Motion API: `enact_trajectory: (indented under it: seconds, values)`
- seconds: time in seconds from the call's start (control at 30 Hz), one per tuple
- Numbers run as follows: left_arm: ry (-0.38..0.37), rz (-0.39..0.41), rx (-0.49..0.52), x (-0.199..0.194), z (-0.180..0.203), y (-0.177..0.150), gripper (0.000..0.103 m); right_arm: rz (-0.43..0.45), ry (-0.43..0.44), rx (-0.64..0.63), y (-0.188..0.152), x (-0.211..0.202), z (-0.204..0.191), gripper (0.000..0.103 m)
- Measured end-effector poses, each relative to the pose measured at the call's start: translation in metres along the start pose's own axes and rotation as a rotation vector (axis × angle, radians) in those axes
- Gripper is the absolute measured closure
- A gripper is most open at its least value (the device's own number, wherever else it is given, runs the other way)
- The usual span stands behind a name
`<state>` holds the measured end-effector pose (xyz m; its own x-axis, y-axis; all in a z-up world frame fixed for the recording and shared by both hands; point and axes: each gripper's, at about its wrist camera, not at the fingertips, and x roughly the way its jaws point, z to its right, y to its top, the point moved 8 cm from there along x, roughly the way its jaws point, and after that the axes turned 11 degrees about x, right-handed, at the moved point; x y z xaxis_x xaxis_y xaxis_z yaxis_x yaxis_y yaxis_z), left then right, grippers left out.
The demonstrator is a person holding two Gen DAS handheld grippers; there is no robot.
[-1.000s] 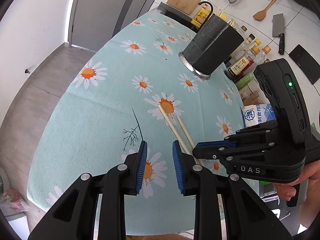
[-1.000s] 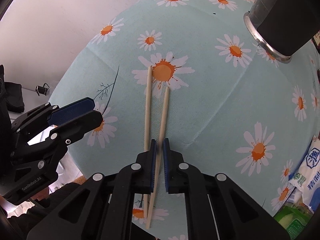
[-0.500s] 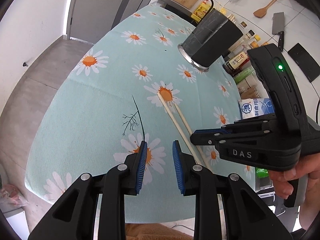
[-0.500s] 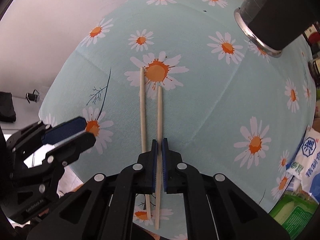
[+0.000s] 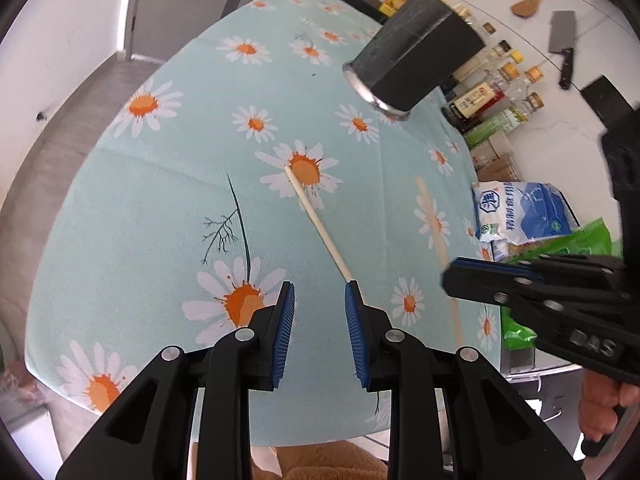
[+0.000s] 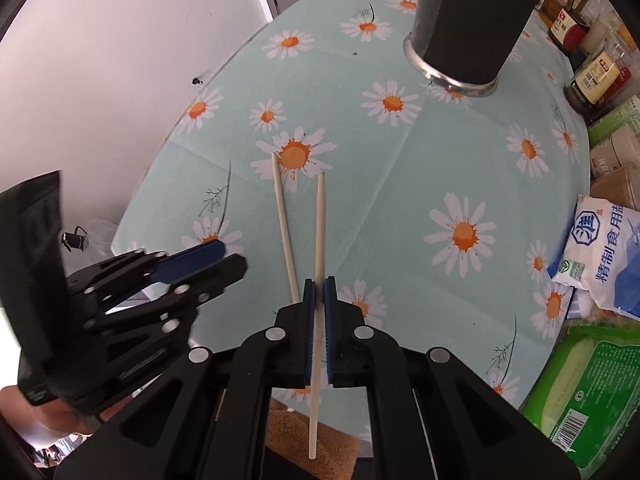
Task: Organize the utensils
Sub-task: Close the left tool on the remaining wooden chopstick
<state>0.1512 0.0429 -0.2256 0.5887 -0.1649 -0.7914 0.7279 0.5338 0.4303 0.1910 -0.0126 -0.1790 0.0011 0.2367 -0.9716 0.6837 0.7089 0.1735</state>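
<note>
Blue rubber pads on the right gripper (image 6: 319, 284) are clamped tight on one pale chopstick (image 6: 319, 224), which runs between the fingers with its tail poking out back past the table edge and its tip pointing toward the dark utensil holder (image 6: 472, 20). In the left wrist view that held chopstick is just a motion-smeared streak, so I can't say how high it sits off the cloth.

The second chopstick (image 5: 320, 228) lies flat on the daisy tablecloth (image 5: 160, 200), its far end on an orange flower centre and its near end disappearing behind the right pad of the left gripper (image 5: 320, 300). That gripper's fingers are spread apart with nothing between them, hovering just in front of the near end.

The holder's top is cut off in the right wrist view, so what's inside is hidden. Past the table's right side there's a salt bag (image 6: 608, 248) and some bottles (image 5: 492, 92), partly cropped and blurry.
</note>
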Motion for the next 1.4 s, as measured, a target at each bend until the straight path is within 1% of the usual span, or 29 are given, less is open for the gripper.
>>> enact_trajectory:
  seconds: [0.07,0.17,0.27,0.3,0.33,0.43,0.5,0.63,0.67,0.7,0.73,0.87,1.03,1.2,1.3,1.4]
  values:
    - [-0.008,-0.009,-0.038,0.006,0.001,0.001,0.078,0.019,0.015,0.0,0.0,-0.009,0.004,0.098]
    - [0.019,-0.02,-0.06,0.013,0.005,0.004,0.078,0.044,0.045,-0.004,-0.001,-0.017,0.012,0.098]
    - [0.074,-0.036,-0.075,0.019,0.011,0.007,0.078,0.059,0.079,-0.015,0.002,-0.019,0.016,0.098]
    - [0.097,-0.04,-0.079,0.021,0.013,0.01,0.078,0.065,0.094,-0.018,0.003,-0.02,0.02,0.098]
    - [0.14,-0.046,-0.085,0.024,0.015,0.012,0.078,0.069,0.105,-0.02,0.005,-0.019,0.022,0.098]
    - [0.211,-0.077,-0.098,0.031,0.022,0.014,0.078,0.086,0.153,-0.037,0.002,-0.026,0.033,0.098]
    - [0.283,-0.087,-0.089,0.035,0.025,0.017,0.078,0.1,0.18,-0.042,0.0,-0.03,0.04,0.098]
    - [0.382,-0.105,-0.113,0.039,0.026,0.02,0.079,0.108,0.243,-0.038,-0.001,-0.036,0.051,0.098]
    - [0.411,-0.108,-0.116,0.04,0.026,0.021,0.083,0.109,0.259,-0.035,0.0,-0.038,0.053,0.098]
    - [0.429,-0.108,-0.118,0.041,0.025,0.022,0.09,0.115,0.27,-0.034,0.001,-0.04,0.055,0.098]
    - [0.463,-0.103,-0.128,0.041,0.023,0.023,0.092,0.127,0.273,-0.036,0.002,-0.043,0.056,0.098]
    - [0.509,-0.085,-0.149,0.04,0.018,0.025,0.098,0.14,0.289,-0.03,0.003,-0.045,0.06,0.098]
    - [0.535,-0.062,-0.175,0.038,0.018,0.026,0.099,0.124,0.315,-0.024,0.0,-0.044,0.064,0.098]
    - [0.514,-0.044,-0.212,0.033,0.018,0.026,0.099,0.117,0.315,-0.029,-0.001,-0.041,0.064,0.098]
    - [0.514,-0.027,-0.19,0.028,0.023,0.032,0.1,0.114,0.31,-0.031,-0.002,-0.041,0.063,0.098]
    - [0.489,-0.004,-0.164,0.022,0.029,0.043,0.1,0.116,0.303,-0.018,0.001,-0.04,0.064,0.098]
